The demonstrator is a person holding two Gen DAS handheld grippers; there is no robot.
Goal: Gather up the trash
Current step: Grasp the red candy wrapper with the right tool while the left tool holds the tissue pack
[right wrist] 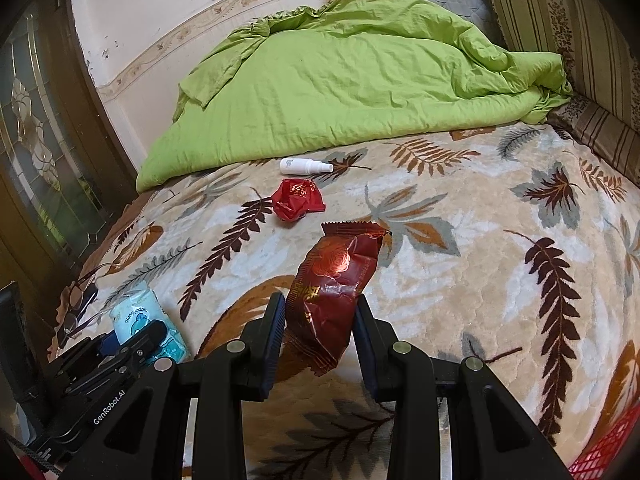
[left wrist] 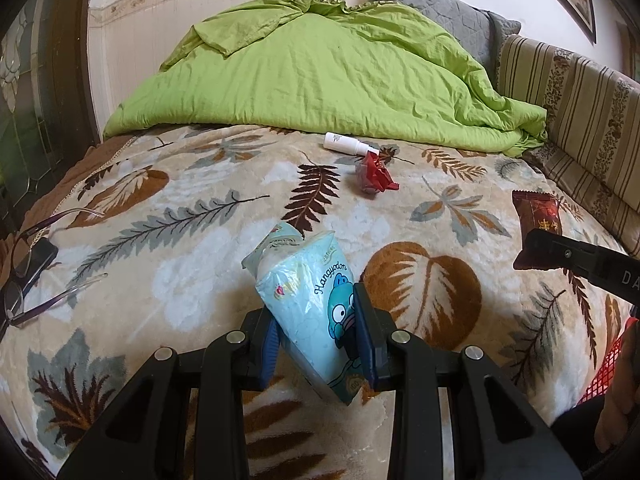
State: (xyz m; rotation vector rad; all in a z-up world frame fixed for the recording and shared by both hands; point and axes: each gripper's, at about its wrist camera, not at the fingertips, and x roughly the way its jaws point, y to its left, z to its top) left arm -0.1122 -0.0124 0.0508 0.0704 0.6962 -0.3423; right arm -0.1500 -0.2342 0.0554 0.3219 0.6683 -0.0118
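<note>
My left gripper (left wrist: 318, 328) is shut on a light blue tissue packet (left wrist: 304, 292) with a cartoon print, held above the leaf-patterned blanket (left wrist: 180, 240). My right gripper (right wrist: 320, 328) is shut on a dark red snack wrapper (right wrist: 336, 284); the left wrist view shows that wrapper (left wrist: 536, 216) at the right, clamped by the right gripper (left wrist: 538, 250). The right wrist view shows the left gripper (right wrist: 138, 340) with the blue packet (right wrist: 138, 314) at the lower left. A crumpled red wrapper (left wrist: 374, 174) (right wrist: 298, 200) lies mid-bed, beside a small white spray bottle (left wrist: 346, 143) (right wrist: 304, 166).
A green duvet (left wrist: 320, 76) is piled at the head of the bed, with a grey pillow (left wrist: 440, 8) and striped cushions (left wrist: 568, 92) behind. Glasses (left wrist: 24, 276) and a dark phone lie at the left edge. A red mesh basket (right wrist: 600, 452) (left wrist: 608, 364) shows at the lower right.
</note>
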